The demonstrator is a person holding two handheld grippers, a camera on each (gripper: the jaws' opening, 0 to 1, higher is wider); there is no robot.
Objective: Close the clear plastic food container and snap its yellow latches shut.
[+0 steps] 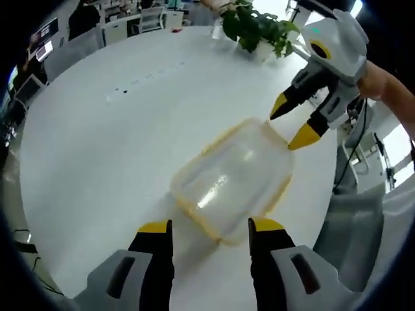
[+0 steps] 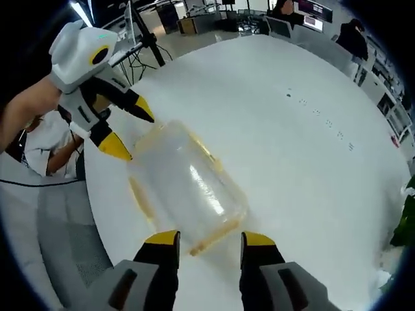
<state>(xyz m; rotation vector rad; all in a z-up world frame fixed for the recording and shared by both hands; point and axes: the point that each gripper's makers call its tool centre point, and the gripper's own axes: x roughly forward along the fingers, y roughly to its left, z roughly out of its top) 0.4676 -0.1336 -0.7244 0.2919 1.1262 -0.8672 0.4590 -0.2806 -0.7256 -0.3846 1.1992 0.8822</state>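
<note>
Clear container (image 1: pixel 232 183) between open grippers; latches seemingly unsnapped.

White round table (image 1: pixel 97 149); potted plant (image 1: pixel 256 29); office desks behind.

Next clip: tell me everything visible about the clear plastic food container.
The container is a rounded rectangular box of cloudy clear plastic with yellow trim and latches along its edges. Its lid appears to be on; whether the latches are snapped cannot be told. It lies flat on the white table, near the edge. The left tool and right tool sit open at opposite short ends, tips close to it, contact unclear.
</note>
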